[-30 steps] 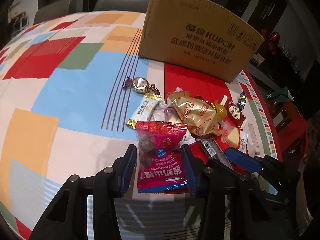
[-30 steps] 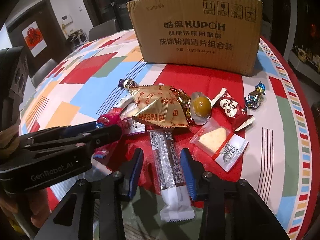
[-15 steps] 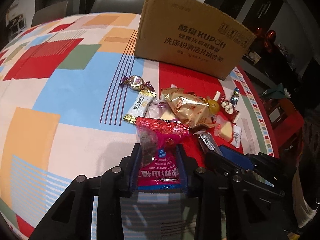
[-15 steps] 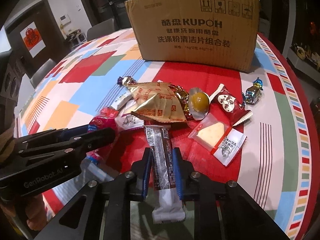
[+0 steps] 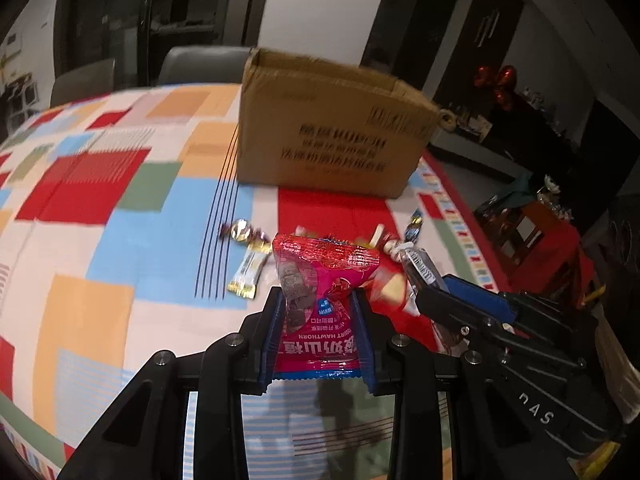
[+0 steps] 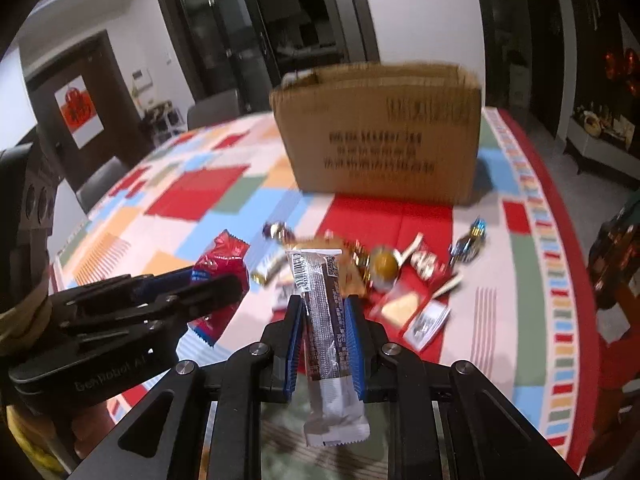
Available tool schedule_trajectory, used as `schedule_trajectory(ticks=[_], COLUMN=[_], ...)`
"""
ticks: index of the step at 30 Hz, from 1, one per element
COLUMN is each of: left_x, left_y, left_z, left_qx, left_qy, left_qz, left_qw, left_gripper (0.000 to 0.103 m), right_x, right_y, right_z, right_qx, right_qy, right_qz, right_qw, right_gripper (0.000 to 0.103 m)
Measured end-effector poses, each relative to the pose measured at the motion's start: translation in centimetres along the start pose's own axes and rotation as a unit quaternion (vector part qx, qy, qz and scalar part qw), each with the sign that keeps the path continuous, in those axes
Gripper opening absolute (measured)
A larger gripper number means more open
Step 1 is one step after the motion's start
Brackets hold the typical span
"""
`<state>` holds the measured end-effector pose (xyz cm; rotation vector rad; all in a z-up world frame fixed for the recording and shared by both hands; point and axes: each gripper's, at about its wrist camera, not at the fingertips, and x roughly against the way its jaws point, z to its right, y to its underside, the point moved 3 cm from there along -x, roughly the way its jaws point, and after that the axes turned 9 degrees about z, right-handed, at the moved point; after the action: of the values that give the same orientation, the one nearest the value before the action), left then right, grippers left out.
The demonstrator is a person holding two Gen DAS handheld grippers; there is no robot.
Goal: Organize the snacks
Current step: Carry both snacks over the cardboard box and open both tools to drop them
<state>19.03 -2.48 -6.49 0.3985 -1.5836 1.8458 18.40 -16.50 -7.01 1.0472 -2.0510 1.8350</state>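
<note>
Underneath, a patchwork tablecloth carries a cardboard box.

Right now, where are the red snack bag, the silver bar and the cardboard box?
red snack bag point(image 5: 320, 280), left wrist view, front panel.
silver bar point(image 6: 326, 320), right wrist view, mid wrapper.
cardboard box point(image 6: 384, 136), right wrist view, printed front.

Your right gripper was clamped on a grey bar at lower centre, the bar upright between the blue pads. At left, your left gripper pinched a red packet. Mid-frame, loose snacks lay heaped on the patchwork cloth. Above them stood the blurred cardboard box, open at the top.
</note>
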Motion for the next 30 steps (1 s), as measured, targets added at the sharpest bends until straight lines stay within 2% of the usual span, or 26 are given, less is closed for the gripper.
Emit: schedule_trajectory(ticks=[8,18,24,30], left_x=[1.2,1.1,0.4,-1.8], left_y=[-4.1,-10.2,-14.1,-17.6], left_z=[1.5,2.1,2.4,2.3], left_qx=[-0.031,-0.053,-0.069,-0.08], left_qy=[0.007,0.011,0.016,0.016], left_qz=[0.044,0.087,0.105,0.105], left_qw=[0.9985,0.9947,0.9919,0.9912], left_gripper=[0.033,0.032,0.032,0.032], right_x=[1.4,1.9,1.4,-0.4], right_y=[-3.7,-10.0,-13.8,-17.2], right_z=[0.6,1.5,1.8,2.4], right_qx=[0.001,-0.001,0.005,0.006], right_qy=[0.008,0.017,0.015,0.01], right_qz=[0.048,0.105,0.122,0.121], right_qw=[0.999,0.994,0.992,0.993], right_gripper=[0.022,0.022,0.022,0.022])
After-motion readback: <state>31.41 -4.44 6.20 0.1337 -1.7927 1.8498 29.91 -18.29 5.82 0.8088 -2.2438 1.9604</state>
